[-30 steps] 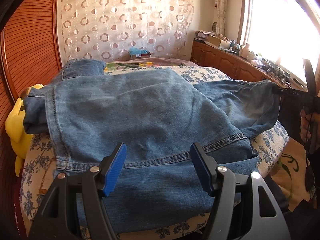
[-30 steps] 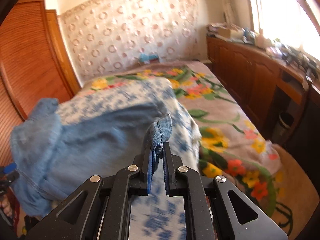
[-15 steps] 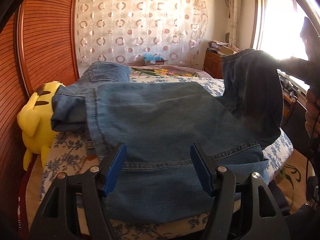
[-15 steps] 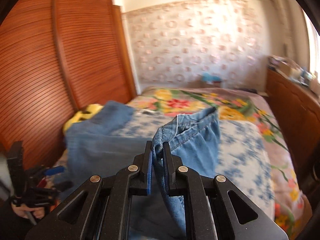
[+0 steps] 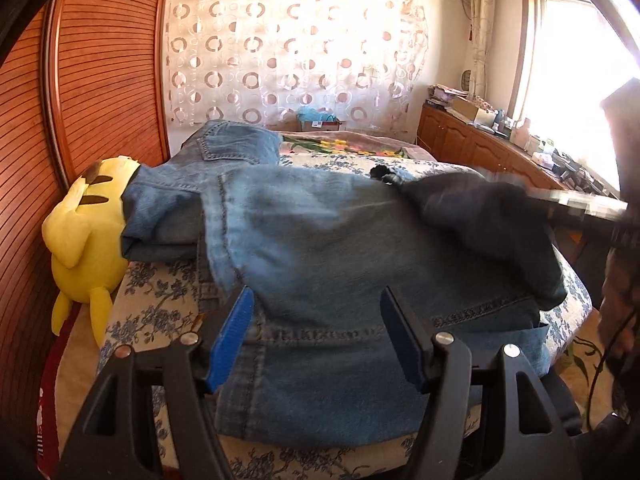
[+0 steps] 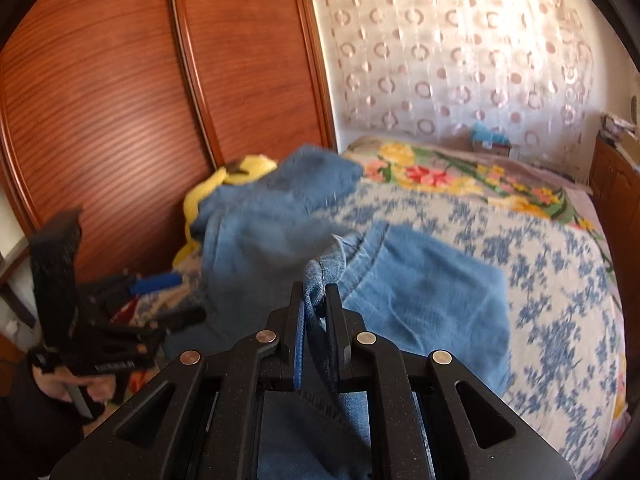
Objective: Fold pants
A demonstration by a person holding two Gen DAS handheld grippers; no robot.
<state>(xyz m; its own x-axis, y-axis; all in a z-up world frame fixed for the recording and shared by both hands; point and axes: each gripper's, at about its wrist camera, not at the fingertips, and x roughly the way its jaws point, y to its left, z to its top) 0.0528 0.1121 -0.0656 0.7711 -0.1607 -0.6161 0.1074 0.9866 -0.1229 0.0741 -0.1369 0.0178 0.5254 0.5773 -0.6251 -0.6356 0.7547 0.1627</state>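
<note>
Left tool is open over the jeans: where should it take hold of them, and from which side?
Probably the stitched hem band of the jeans, lying just ahead of the open left tool. Come straight in from the near bed edge: the band is flat, thick and crosswise. The right tool already pinches the folded-over leg.

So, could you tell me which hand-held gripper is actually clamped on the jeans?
The right hand-held gripper: its jaws pinch the jeans hem, while the left hand-held gripper hangs wide open above them.
</note>
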